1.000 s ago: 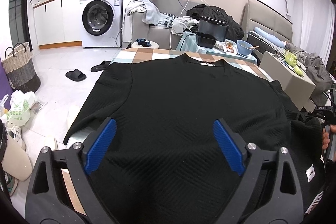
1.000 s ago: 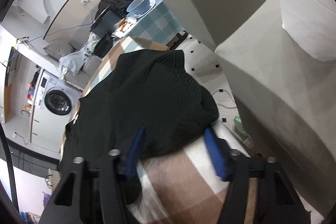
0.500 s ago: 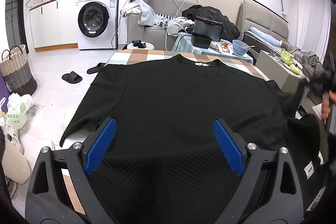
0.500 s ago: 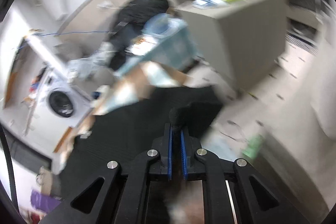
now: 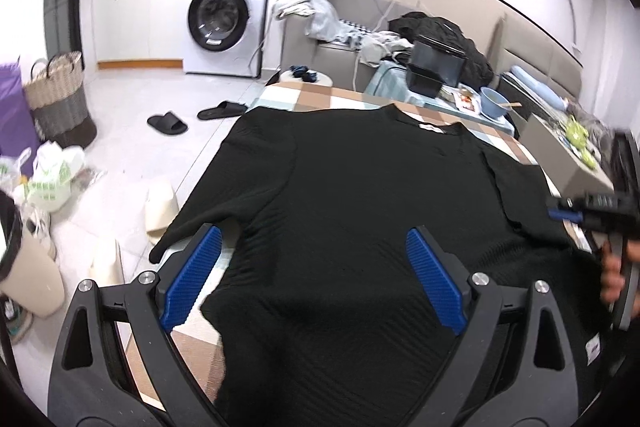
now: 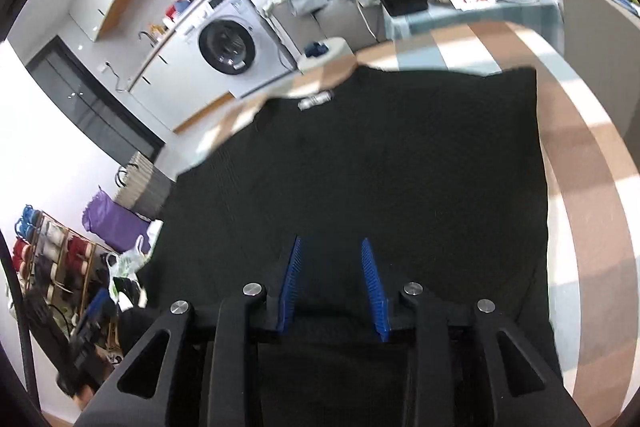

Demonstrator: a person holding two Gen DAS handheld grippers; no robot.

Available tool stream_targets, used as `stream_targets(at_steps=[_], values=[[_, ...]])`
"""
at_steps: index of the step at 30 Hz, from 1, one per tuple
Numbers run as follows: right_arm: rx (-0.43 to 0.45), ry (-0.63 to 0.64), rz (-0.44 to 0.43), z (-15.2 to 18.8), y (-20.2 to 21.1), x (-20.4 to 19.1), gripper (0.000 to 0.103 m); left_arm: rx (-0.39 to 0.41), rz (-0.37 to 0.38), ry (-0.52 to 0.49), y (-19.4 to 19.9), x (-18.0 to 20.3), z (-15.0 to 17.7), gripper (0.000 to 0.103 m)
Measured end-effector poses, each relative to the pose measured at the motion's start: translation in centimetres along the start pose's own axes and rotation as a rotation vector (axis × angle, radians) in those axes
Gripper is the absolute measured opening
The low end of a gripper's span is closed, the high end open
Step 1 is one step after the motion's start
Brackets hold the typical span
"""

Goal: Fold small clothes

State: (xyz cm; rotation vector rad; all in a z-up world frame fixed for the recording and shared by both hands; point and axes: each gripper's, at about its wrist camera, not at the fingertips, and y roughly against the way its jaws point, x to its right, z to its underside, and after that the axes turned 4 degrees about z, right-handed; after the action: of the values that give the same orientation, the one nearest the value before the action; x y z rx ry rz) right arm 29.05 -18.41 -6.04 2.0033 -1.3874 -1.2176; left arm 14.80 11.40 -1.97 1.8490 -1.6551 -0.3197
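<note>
So I have the black top (image 5: pixel 360 211) lying flat on the checked table (image 6: pixel 580 155), collar away from me and its label (image 6: pixel 316 101) showing at the neck; on my right side the edge runs straight down the cloth, which I read as the right sleeve already folded in, while the left sleeve (image 5: pixel 200 223) hangs out over the table's edge; the fold is about a third done, I judge. My right gripper (image 6: pixel 332 291) hovers over the folded side with its jaws opening and nothing pinched between the blue pads (image 6: pixel 290 287); my left gripper (image 5: pixel 312 279) stands wide above the near hem, gripping nothing. Next I would take the left one to that loose sleeve, pinch its cuff and carry it across the body; the knit is limp, so a shallow bite may slip.
</note>
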Motion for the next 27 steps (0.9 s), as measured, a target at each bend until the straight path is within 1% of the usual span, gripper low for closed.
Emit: stream_targets(at_steps=[1, 2, 5, 6, 7, 9, 11, 12, 13, 14, 16, 17, 18, 21, 22, 24, 27], values=[[0.005, -0.02, 0.002, 0.4, 0.1, 0.4, 0.04, -0.001, -0.001, 0.02, -0.2, -0.6, -0.1, 0.093], [0.009, -0.042, 0.019, 0.6, -0.1, 0.8, 0.042, -0.003, -0.002, 0.051, -0.4, -1.3, -0.1, 0.093], [-0.037, -0.036, 0.101, 1.7, -1.2, 1.3, 0.042, -0.016, 0.005, 0.128, -1.0, -3.4, -0.2, 0.093], [-0.052, -0.05, 0.148, 2.1, -1.4, 1.9, 0.042, -0.02, 0.004, 0.157, -1.2, -4.3, -0.3, 0.093], [-0.048, -0.064, 0.167, 2.4, -1.1, 2.5, 0.042, -0.02, 0.0, 0.182, -1.4, -4.9, -0.2, 0.093], [-0.009, -0.081, 0.154, 2.5, 0.1, 2.7, 0.043, -0.017, -0.011, 0.243, -1.6, -6.8, -0.2, 0.093], [0.032, -0.098, 0.146, 2.7, 1.4, 2.9, 0.045, -0.021, -0.022, 0.313, -1.7, -9.0, -0.1, 0.093], [0.048, -0.104, 0.142, 2.9, 2.0, 2.9, 0.049, -0.025, -0.022, 0.364, -1.9, -10.5, 0.0, 0.092], [0.058, -0.106, 0.131, 3.2, 2.6, 2.8, 0.052, -0.03, -0.021, 0.392, -2.1, -11.5, 0.0, 0.091], [0.065, -0.106, 0.119, 3.3, 3.0, 2.7, 0.053, -0.044, -0.025, 0.424, -2.5, -12.7, 0.1, 0.09], [0.078, -0.106, 0.102, 3.9, 3.9, 2.9, 0.055, -0.081, -0.034, 0.489, -3.6, -15.4, 0.2, 0.078], [0.084, -0.111, 0.098, 4.1, 4.1, 3.0, 0.056, -0.115, -0.035, 0.553, -4.4, -17.1, 0.4, 0.075], [0.086, -0.125, 0.096, 4.3, 4.4, 3.3, 0.056, -0.134, -0.029, 0.6, -5.0, -18.4, 0.7, 0.07], [0.086, -0.15, 0.095, 4.5, 4.8, 3.7, 0.056, -0.175, 0.045, 0.772, -6.5, -22.2, 1.9, 0.068], [0.087, -0.154, 0.1, 4.5, 4.9, 3.8, 0.056, -0.184, 0.063, 0.803, -6.8, -23.0, 2.2, 0.066], [0.087, -0.161, 0.103, 4.6, 4.9, 3.9, 0.056, -0.197, 0.093, 0.835, -7.6, -24.4, 2.7, 0.066], [0.086, -0.163, 0.106, 4.5, 4.8, 3.8, 0.056, -0.234, 0.125, 0.88, -9.1, -25.2, 3.3, 0.066]])
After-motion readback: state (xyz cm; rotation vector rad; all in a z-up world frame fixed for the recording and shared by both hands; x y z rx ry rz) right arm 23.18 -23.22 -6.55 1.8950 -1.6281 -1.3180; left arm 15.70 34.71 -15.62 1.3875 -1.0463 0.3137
